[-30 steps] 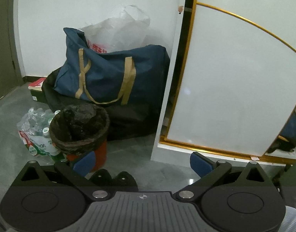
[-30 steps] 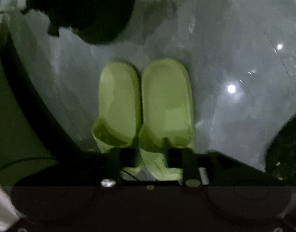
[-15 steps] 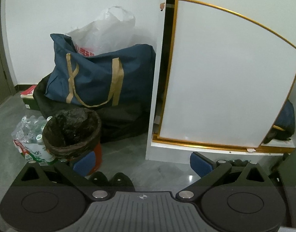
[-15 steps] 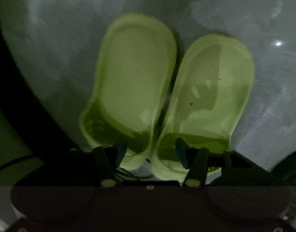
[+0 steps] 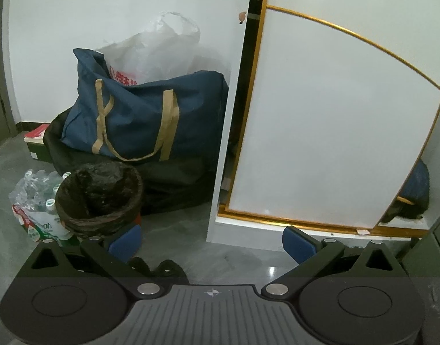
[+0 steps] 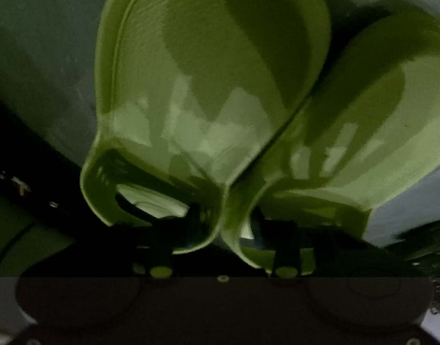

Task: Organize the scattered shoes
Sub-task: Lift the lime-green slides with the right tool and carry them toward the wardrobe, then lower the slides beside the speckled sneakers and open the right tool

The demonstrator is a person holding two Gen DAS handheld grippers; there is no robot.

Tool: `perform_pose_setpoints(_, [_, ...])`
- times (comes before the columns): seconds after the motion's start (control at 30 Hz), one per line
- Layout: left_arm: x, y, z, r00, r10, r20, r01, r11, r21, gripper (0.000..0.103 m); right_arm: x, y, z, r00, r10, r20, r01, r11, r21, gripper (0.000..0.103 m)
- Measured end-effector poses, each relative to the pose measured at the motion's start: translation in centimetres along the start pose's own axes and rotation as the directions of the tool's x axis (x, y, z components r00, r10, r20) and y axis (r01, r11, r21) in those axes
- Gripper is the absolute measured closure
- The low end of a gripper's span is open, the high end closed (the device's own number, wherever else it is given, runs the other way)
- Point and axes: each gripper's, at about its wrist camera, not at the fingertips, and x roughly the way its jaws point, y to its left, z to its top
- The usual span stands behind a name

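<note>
right wrist | right gripper (image 6: 222, 224) clenched on green slippers (image 6: 208, 92), fingertips hidden | left gripper (image 5: 211, 243) released

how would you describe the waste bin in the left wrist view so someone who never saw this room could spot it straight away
Start at the tall white cabinet door with gold trim and look left to the big navy duffel bag against the wall. On the grey floor just in front of that bag sits the waste bin. It is the only round, open-topped thing there, lined with crinkled black plastic, beside a shrink-wrapped pack of water bottles.
</note>
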Motion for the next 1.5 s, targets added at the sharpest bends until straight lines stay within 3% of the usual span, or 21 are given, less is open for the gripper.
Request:
perform_pose_setpoints(0.1, [-0.2, 0.0, 0.1, 1.000, -0.007, 0.007, 0.007, 1.000, -0.006, 0.000, -0.9, -1.5, -1.3, 0.995, 0.068, 0.072, -0.069, 0.997, 0.019, 0.086])
perform_pose_setpoints(0.27, [-0.2, -0.4, 0.0, 1.000, -0.004, 0.004, 0.004, 1.000, 0.005, 0.000, -3.7, -6.2, -4.7, 0.962, 0.162, 0.219, -0.183, 0.980, 0.078, 0.088])
perform_pose_setpoints(0.4, [-0.1, -0.9, 0.0, 1.000, 0.006, 0.000, -0.006, 1.000, 0.025, 0.000, -7.3, -11.5, -7.4, 0.940, 0.099, 0.325, -0.167, 0.968, 0.188, 0.088])
perform_pose_setpoints(0.57, [-0.2, -1.5, 0.0, 1.000, 0.013, 0.010, -0.013, 0.999, 0.040, 0.000, -11.4, -18.0, -10.2, 0.887, 0.063, 0.458, -0.232, 0.918, 0.322, 0.088])
perform_pose_setpoints(0.73, [-0.3, -2.1, 0.0, 1.000, 0.019, 0.021, -0.020, 0.998, 0.053, 0.000, -13.8, -23.6, -12.3, 0.792, 0.064, 0.607, -0.378, 0.833, 0.404, 0.088])
perform_pose_setpoints(0.97, [-0.3, -2.7, -0.1, 1.000, 0.008, 0.022, -0.009, 0.997, 0.075, 0.000, -12.7, -26.9, -12.7, 0.707, 0.075, 0.703, -0.533, 0.710, 0.460, 0.085])
perform_pose_setpoints(1.03, [-0.3, -2.6, -0.1, 1.000, 0.005, 0.022, -0.007, 0.997, 0.072, 0.000, -12.7, -27.6, -13.2, 0.682, 0.049, 0.730, -0.563, 0.672, 0.481, 0.070])
perform_pose_setpoints(1.1, [-0.4, -2.4, -0.1, 1.000, 0.002, 0.024, -0.003, 0.998, 0.063, 0.000, -12.7, -28.0, -13.9, 0.657, 0.025, 0.754, -0.589, 0.642, 0.492, 0.064])
perform_pose_setpoints(1.13, [-0.4, -2.2, -0.1, 1.000, -0.001, 0.025, 0.000, 0.998, 0.057, 0.000, -12.9, -28.2, -14.5, 0.640, 0.005, 0.768, -0.600, 0.628, 0.496, 0.043])
perform_pose_setpoints(1.17, [-0.4, -2.2, -0.1, 1.000, -0.006, 0.025, 0.004, 0.999, 0.053, 0.000, -13.1, -28.2, -15.4, 0.617, -0.015, 0.787, -0.612, 0.619, 0.492, 0.034])
perform_pose_setpoints(1.2, [-0.4, -2.1, 0.0, 1.000, -0.010, 0.027, 0.008, 0.999, 0.052, 0.000, -13.6, -28.1, -16.5, 0.584, -0.030, 0.811, -0.621, 0.627, 0.471, 0.032])
perform_pose_setpoints(1.27, [-0.5, -1.9, 0.1, 0.999, -0.022, 0.030, 0.021, 0.999, 0.040, 0.000, -14.4, -27.8, -18.4, 0.544, -0.052, 0.837, -0.624, 0.642, 0.446, 0.030])
perform_pose_setpoints(1.33, [-0.4, -1.5, 0.1, 0.999, -0.031, 0.029, 0.031, 0.999, 0.027, 0.000, -15.6, -26.4, -21.9, 0.479, -0.078, 0.874, -0.647, 0.641, 0.412, 0.025])
perform_pose_setpoints(1.37, [-0.4, -1.3, 0.1, 0.999, -0.034, 0.028, 0.033, 0.999, 0.020, 0.000, -15.4, -25.5, -23.4, 0.449, -0.077, 0.890, -0.647, 0.659, 0.383, 0.025])
perform_pose_setpoints(1.4, [-0.4, -1.2, 0.2, 0.999, -0.032, 0.030, 0.032, 0.999, 0.011, 0.000, -15.4, -24.9, -25.8, 0.403, -0.089, 0.911, -0.642, 0.682, 0.351, 0.025])
perform_pose_setpoints(1.43, [-0.5, -1.0, 0.3, 0.999, -0.035, 0.033, 0.035, 0.999, 0.001, 0.000, -15.7, -25.0, -28.0, 0.376, -0.111, 0.920, -0.637, 0.690, 0.344, 0.023])
perform_pose_setpoints(1.5, [-0.7, -0.6, 0.4, 0.998, -0.044, 0.040, 0.045, 0.999, -0.016, 0.000, -15.7, -24.1, -31.1, 0.364, -0.151, 0.919, -0.596, 0.721, 0.354, 0.022])
